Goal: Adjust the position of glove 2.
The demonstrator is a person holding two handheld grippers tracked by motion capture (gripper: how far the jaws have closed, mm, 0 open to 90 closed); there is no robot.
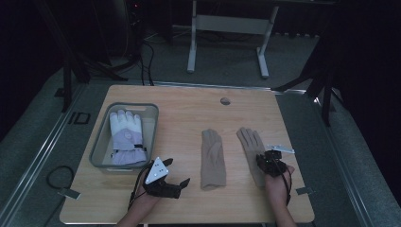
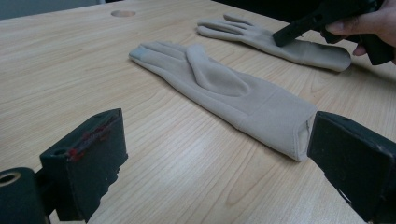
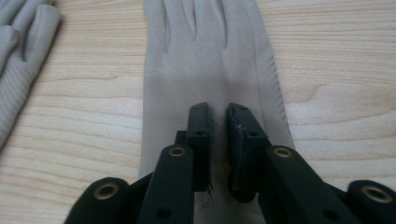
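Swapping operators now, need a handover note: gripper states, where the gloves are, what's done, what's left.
Right gripper: jaws nearly closed with a narrow gap, resting over the cuff end of the right beige glove; nothing visibly pinched between the pads.
Left gripper: wide open, low over bare table near the cuff of the left beige glove, not touching it.
Both beige gloves lie flat side by side, fingers pointing away from the person.
Grey bin at the left holds a white glove.
Done: white glove binned, by the look of it.
Left: probably both beige gloves; neither is lifted.
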